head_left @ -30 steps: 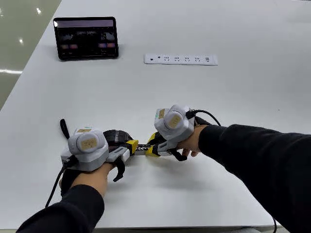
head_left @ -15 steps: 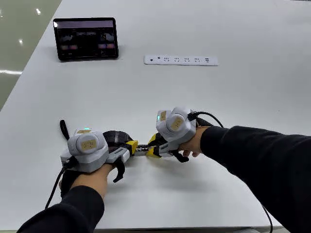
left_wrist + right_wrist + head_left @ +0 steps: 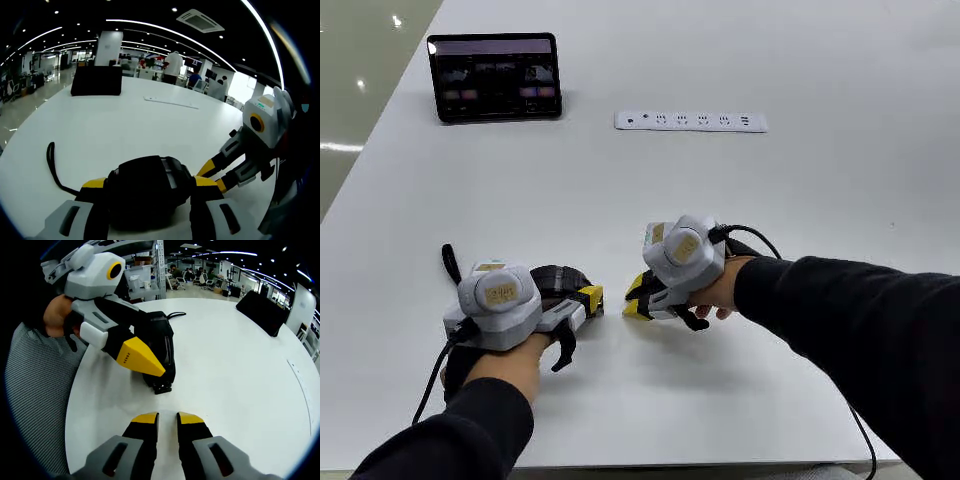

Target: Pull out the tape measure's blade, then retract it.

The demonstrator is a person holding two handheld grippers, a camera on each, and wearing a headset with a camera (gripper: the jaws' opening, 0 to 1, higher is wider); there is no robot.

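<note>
- My left gripper [image 3: 150,182] is clamped on the black, round-bodied plastic tape measure [image 3: 560,283], one yellow-tipped jaw on each side of the case. That pins it flat on the white table [image 3: 740,60] near the front-left edge.
- I hold the case this way so its mouth faces my other hand and the body cannot slide when the blade is drawn.
- In the right gripper view, only the small end hook [image 3: 162,388] shows at the case's mouth. No length of blade lies on the table, so I judge the blade to be inside the case.
- My right gripper [image 3: 167,420] sits low on the table, just beside the mouth and aimed straight at the hook. Its jaws are parted by a narrow gap with nothing between them and do not touch the tape measure.
- The case's black wrist strap [image 3: 50,165] trails off the far side, away from both grippers.
- A dark tablet [image 3: 495,78] and a white power strip [image 3: 691,121] stand well apart at the back, out of the working line.
</note>
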